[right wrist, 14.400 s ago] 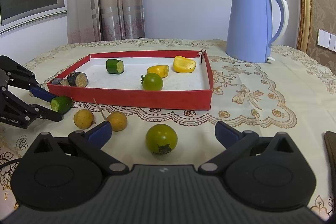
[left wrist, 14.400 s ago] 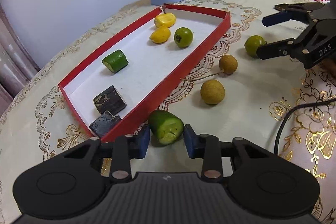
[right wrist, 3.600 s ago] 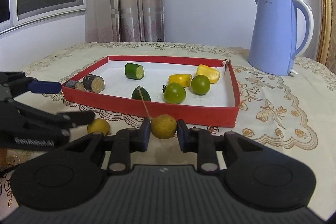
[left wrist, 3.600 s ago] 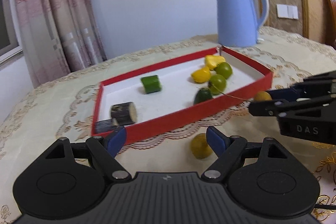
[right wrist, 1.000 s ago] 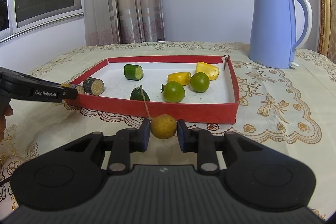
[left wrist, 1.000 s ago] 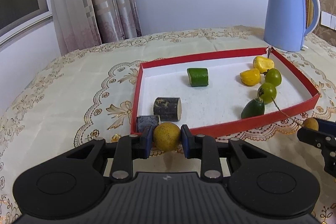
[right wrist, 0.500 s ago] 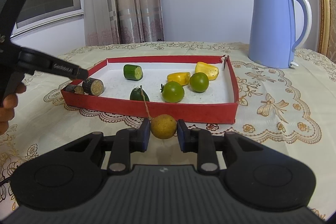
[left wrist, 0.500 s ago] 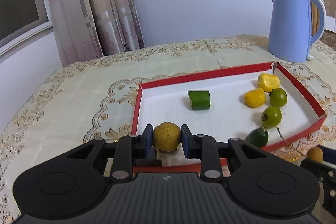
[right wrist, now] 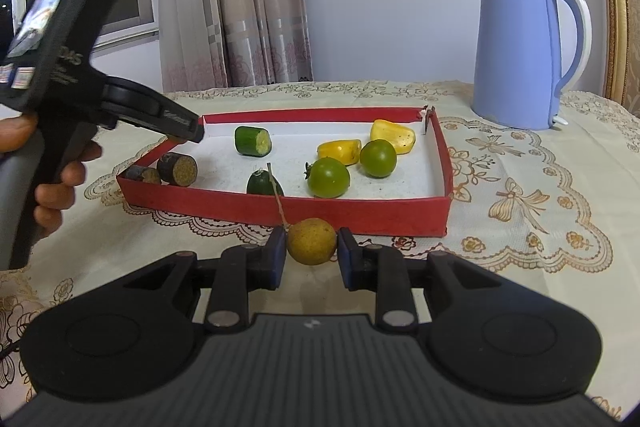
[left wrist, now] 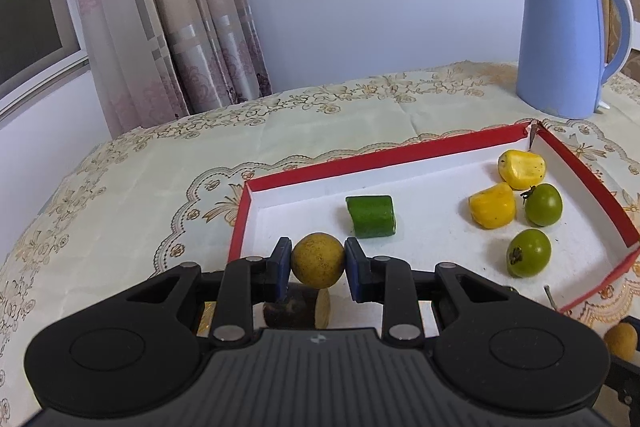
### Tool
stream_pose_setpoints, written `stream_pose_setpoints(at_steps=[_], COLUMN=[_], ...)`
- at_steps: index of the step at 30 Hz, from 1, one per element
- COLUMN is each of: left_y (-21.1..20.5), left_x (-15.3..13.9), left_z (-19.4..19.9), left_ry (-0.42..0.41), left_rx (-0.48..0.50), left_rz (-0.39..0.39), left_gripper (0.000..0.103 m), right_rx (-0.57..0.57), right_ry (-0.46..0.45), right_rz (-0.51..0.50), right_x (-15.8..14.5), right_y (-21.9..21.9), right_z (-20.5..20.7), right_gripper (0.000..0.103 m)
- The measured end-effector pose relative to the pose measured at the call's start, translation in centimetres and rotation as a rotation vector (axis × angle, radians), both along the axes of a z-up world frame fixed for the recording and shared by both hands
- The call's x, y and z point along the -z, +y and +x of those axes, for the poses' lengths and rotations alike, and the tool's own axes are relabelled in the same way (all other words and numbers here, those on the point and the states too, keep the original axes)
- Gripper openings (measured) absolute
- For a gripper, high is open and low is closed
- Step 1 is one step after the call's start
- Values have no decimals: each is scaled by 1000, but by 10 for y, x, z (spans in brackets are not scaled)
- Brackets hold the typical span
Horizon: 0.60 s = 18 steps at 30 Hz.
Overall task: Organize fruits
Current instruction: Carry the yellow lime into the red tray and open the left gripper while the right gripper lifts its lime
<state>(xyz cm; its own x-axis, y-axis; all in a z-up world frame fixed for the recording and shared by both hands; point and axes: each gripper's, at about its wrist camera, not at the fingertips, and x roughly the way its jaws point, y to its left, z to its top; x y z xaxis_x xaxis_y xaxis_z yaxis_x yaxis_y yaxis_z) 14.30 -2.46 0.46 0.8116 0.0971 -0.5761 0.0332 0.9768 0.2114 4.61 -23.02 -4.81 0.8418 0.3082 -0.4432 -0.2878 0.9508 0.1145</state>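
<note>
A yellow fruit (left wrist: 317, 265) sits clamped in the left tongs (left wrist: 317, 269) over the red tray (left wrist: 432, 146); the right tongs (right wrist: 311, 253) pinch another (right wrist: 311, 241).

The tool (left wrist: 318, 269) is matt black plastic with blue, rubbery-looking pads (left wrist: 283, 267), clamped on a dull, rough-skinned yellow-brown fruit (left wrist: 317, 265). Beyond it, the red tray (left wrist: 400, 157) looks like cardboard with a white, grainy lining. The blue kettle (left wrist: 560, 47) far right is smooth, semi-gloss plastic. The desk's cloth (left wrist: 120, 207) is embroidered fabric.
</note>
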Motion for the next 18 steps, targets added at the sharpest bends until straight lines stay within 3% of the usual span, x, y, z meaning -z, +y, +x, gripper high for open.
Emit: stream_pose_setpoints(at_steps=[18], left_y=[-25], left_x=[14], left_z=[39], left_ry=[51], left_rx=[12], left_rz=[37], left_gripper=[28], right_rx=[36], right_ry=[-10], right_rz=[44], right_x=[-2], right_y=[-7], right_z=[-2], right_gripper=[26])
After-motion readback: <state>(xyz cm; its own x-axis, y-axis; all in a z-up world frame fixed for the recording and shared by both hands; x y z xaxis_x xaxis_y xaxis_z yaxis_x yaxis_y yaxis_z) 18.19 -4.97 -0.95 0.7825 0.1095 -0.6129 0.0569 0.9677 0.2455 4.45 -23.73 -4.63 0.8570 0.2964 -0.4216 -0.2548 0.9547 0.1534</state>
